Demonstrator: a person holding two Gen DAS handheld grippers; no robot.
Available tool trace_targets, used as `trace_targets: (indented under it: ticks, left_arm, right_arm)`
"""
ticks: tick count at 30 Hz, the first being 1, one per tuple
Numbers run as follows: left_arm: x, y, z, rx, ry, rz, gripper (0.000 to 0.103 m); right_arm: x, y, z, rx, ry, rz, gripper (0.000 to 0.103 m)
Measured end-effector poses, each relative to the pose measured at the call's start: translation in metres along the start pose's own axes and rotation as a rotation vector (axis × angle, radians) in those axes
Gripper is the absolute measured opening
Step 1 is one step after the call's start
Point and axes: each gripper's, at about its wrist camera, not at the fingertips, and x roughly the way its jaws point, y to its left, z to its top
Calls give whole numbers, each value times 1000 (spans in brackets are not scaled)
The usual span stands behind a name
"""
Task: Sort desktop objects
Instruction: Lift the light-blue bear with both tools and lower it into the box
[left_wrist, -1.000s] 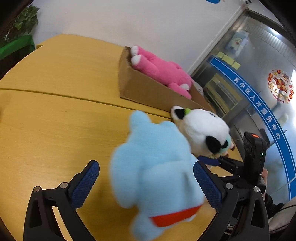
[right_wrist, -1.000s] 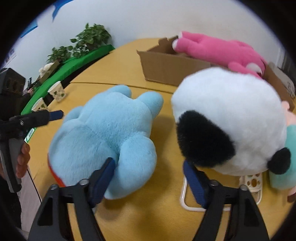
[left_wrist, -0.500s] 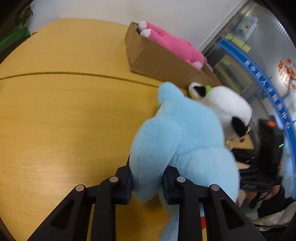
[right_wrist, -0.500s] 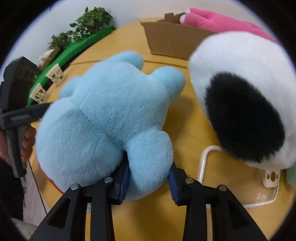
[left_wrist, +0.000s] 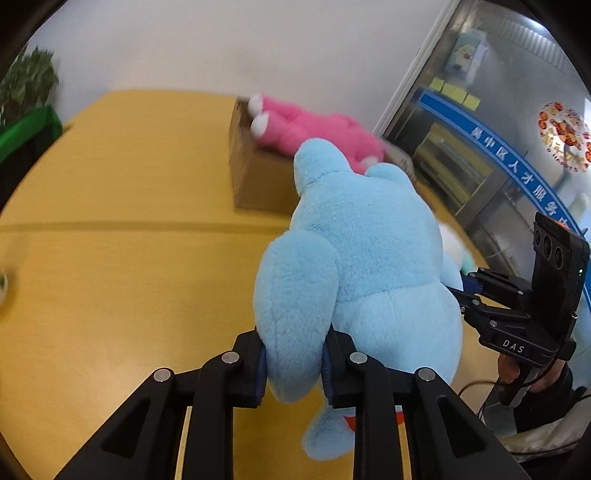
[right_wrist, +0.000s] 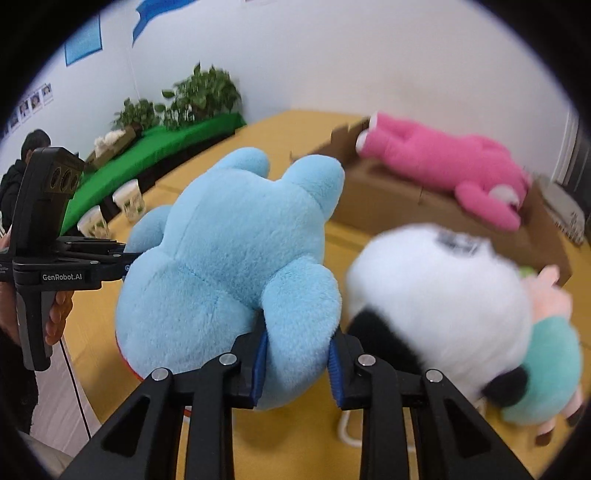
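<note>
Slippage is the main risk: both the left tongs (left_wrist: 293, 363) and the right tongs (right_wrist: 295, 369) pinch only a soft limb of the blue plush (left_wrist: 362, 266), held above the tabletop (left_wrist: 122, 266); ahead, the cardboard box (left_wrist: 255, 177) already holds a pink plush (left_wrist: 314, 133), which may crowd it.

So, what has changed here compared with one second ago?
Both grippers were open a second ago; now the left gripper and the right gripper are each shut on a limb of the blue plush, which appears raised toward the cardboard box. The pink plush stays in the box, and the panda plush stays on the table.
</note>
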Motion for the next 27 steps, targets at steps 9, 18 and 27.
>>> trace_targets:
  ticks: [9, 18, 27]
  left_arm:
    - [-24, -48, 150, 191, -215, -23, 24]
    - [-12, -78, 250, 266, -286, -40, 24]
    - [20, -63, 305, 237, -254, 21, 24]
  right_arm:
    - [-62, -51, 99, -66, -243, -96, 26]
    - [-106, -106, 192, -100, -432, -186, 26]
    - [-72, -139, 241, -98, -445, -191, 26]
